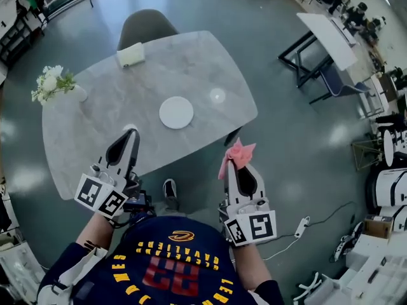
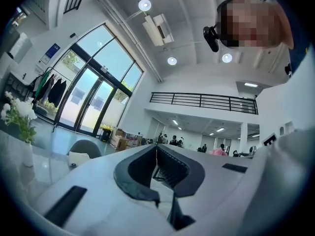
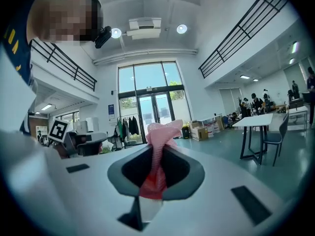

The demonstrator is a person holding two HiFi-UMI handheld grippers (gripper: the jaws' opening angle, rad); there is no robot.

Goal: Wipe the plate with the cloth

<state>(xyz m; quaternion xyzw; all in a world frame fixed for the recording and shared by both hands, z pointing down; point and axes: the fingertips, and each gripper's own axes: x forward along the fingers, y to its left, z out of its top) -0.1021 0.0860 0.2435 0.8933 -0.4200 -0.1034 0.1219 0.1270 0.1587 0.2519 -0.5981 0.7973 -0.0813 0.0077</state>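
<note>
Grey marbled rounded surface (image 1: 95, 126): carries the round white plate (image 1: 176, 112) near its middle

Left gripper (image 1: 131, 132): fingers pressed together, nothing between them, over the near edge

Right gripper (image 1: 237, 165): fingers pinching the pink mesh cloth (image 1: 238, 151), off the near corner, well apart from the plate

Plate: flat, bare, unbraced; would probably slide under a wiping push

Cloth: bunched tuft above the fingertips; so narrow a pinch may slip loose
</note>
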